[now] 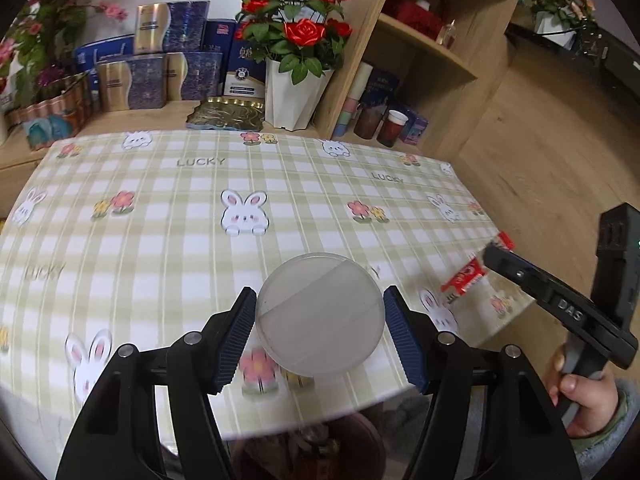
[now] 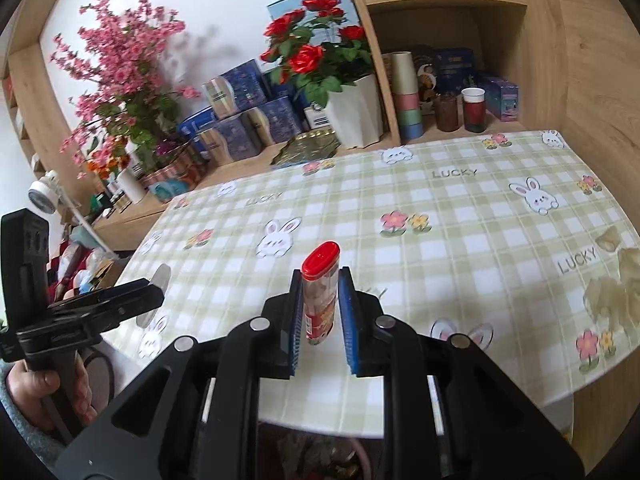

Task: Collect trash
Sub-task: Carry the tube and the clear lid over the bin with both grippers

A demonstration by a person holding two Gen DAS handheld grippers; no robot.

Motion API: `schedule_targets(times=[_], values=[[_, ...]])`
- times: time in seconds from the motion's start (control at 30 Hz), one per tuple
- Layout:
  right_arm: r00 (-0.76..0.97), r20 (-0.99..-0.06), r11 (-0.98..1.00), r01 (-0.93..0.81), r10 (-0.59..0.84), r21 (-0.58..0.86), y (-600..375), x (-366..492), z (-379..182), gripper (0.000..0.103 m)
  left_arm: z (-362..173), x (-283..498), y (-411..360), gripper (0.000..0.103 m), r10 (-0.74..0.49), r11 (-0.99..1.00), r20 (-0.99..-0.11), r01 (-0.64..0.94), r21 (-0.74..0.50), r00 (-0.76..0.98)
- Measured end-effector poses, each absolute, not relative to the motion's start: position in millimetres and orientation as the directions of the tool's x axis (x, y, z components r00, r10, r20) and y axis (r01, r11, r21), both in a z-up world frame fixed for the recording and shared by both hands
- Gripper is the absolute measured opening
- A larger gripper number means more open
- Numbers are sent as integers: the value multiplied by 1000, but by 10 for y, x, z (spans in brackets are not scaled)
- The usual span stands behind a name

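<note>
Left gripper (image 1: 320,316) clamped across round clear lid (image 1: 320,314), right gripper (image 2: 320,300) pinched narrow on red-capped tube (image 2: 319,292), both above near table edge (image 1: 304,420); smooth plastic, liable to slip onto floor.

The dark round bin (image 1: 312,446) below the tabletop's near edge is mostly hidden behind the black arms of the left gripper (image 1: 320,320); its contents are a blurred jumble that cannot be told. The red-and-clear wrapper (image 1: 466,278) near the tabletop's right edge is smeared, its print unreadable, and one end is covered by the right gripper's fingers (image 1: 516,270). In the right wrist view, the translucent round lid (image 2: 154,292) is seen edge-on, half hidden behind the other tool. The person's sleeve (image 1: 624,420) is cut off at the picture's edge.
</note>
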State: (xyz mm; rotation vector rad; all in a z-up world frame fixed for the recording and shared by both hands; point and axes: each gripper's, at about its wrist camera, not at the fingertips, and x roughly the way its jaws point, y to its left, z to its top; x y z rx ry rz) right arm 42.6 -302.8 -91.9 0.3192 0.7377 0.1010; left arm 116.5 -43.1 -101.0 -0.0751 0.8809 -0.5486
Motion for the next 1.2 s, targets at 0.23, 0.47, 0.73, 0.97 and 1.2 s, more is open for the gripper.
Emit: schedule_targets(times=[0.23, 0.47, 0.73, 0.97, 1.2], values=[[708, -666, 955, -43, 237, 294, -2686, -63, -870, 21, -835, 460, -167, 64, -494, 859, -681, 421, -290, 540], [606, -738, 949, -102, 297, 297, -2286, -402, -1155, 21, -945, -13, 131, 64, -486, 870, -683, 377, -318, 545], [448, -828, 941, -174, 337, 290, -1741, -436, -1566, 21, -1178, -281, 507, 64, -469, 883, -687, 301, -359, 556], [361, -878, 945, -207, 314, 252, -1436, -412, -1784, 20, -1310, -304, 684, 64, -469, 882, -685, 269, -386, 557], [321, -899, 954, -137, 296, 265, -1541, -401, -1923, 24, -1461, -305, 646, 64, -501, 865, -700, 266, -426, 509]])
